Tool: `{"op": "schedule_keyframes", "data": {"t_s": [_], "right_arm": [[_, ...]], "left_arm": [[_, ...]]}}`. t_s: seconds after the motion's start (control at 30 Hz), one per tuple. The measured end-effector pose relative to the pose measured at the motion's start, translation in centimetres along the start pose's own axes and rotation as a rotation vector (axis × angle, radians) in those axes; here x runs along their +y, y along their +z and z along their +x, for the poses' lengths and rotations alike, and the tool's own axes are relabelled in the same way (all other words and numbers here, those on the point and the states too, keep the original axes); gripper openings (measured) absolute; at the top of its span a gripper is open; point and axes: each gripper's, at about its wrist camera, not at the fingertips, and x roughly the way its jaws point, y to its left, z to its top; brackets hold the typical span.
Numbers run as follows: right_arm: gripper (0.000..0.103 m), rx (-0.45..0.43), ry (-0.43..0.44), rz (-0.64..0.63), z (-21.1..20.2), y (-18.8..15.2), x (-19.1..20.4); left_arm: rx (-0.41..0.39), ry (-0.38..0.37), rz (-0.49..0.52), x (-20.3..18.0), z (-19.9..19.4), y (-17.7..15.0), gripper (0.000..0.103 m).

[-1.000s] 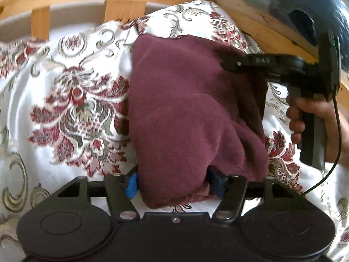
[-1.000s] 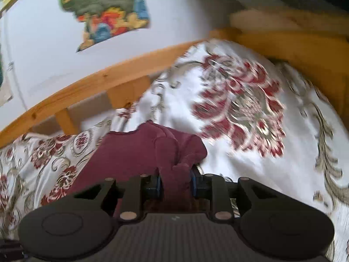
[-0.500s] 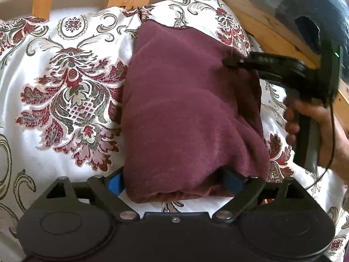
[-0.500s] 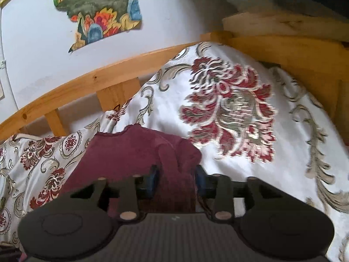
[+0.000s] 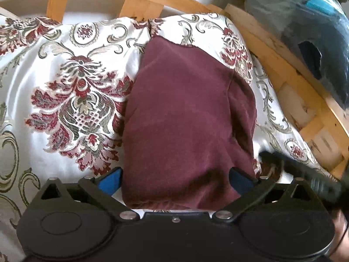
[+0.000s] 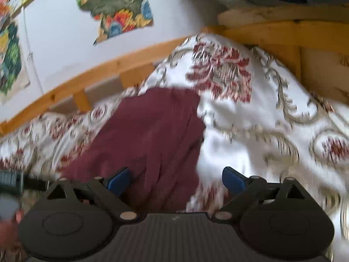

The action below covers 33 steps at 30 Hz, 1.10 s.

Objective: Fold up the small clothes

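A folded maroon garment [image 5: 187, 120] lies on the white floral bedspread [image 5: 65, 100]. My left gripper [image 5: 174, 178] is open wide, its blue pads on either side of the garment's near edge and not pinching it. In the right wrist view the same garment [image 6: 148, 135] lies ahead and to the left. My right gripper [image 6: 175, 179] is open, with the garment's near right corner between its pads. The right gripper's black body [image 5: 305, 174] shows blurred at the lower right of the left wrist view.
A wooden bed frame [image 5: 283, 61] curves along the far and right sides of the bed. A dark blue bag [image 5: 305, 21] sits beyond the frame at the upper right. Colourful posters [image 6: 117, 6] hang on the white wall behind the bed.
Both grippers opened and let go of the garment, which now lies flat. The right gripper pulled back from the garment's far right side toward the near edge.
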Motion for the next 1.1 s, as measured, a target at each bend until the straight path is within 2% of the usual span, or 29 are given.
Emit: {"op": "schedule_keyframes", "data": {"t_s": [0.13,0.2,0.3,0.37,0.4,0.5,0.53,0.57,0.6,0.67,0.77,0.9,1.1], "right_arm": [[0.095,0.029,0.034,0.011,-1.5,-1.9,1.2],[0.089,0.034,0.047,0.003,-2.0,-2.5,2.3],[0.078,0.036,0.066,-0.013,-2.4,-3.1,3.6],[0.062,0.042,0.068,-0.017,-2.4,-3.2,4.1],[0.058,0.053,0.079,-0.009,-2.2,-3.2,4.2],[0.051,0.090,0.083,0.009,-1.2,-3.3,4.3],[0.041,0.088,0.081,0.014,-1.0,-3.4,4.2],[0.019,0.088,0.085,0.030,-0.8,-3.3,4.1],[0.011,0.089,0.094,0.050,-0.7,-3.3,3.9],[0.009,0.065,0.077,0.068,-1.2,-3.1,3.7],[0.009,0.026,0.032,0.007,-2.5,-2.6,4.1],[0.009,0.024,-0.007,-0.029,-3.2,-2.5,4.0],[0.009,0.043,-0.016,-0.024,-2.6,-3.4,3.6]], "left_arm": [[-0.053,0.022,-0.008,0.0,-0.8,0.3,0.102],[-0.070,0.041,-0.021,0.2,-1.1,0.4,0.102],[-0.072,0.075,-0.047,0.7,-1.1,0.6,0.102],[-0.051,0.116,-0.055,0.9,-0.8,0.6,0.102],[-0.042,0.127,-0.059,1.1,-0.6,0.6,0.102],[-0.008,0.116,-0.078,1.6,0.1,0.2,0.102],[0.005,0.105,-0.086,1.7,0.3,0.1,0.102],[0.014,0.097,-0.090,1.8,0.5,0.0,0.102],[0.024,0.087,-0.090,1.7,0.6,-0.2,0.102],[0.034,0.080,-0.077,1.4,0.8,-0.4,0.102],[0.027,0.059,-0.043,0.5,0.3,-0.6,0.102],[0.020,0.036,-0.009,-0.3,-0.2,-0.7,0.102],[0.062,0.091,0.031,-0.7,0.4,-1.5,0.102]]}}
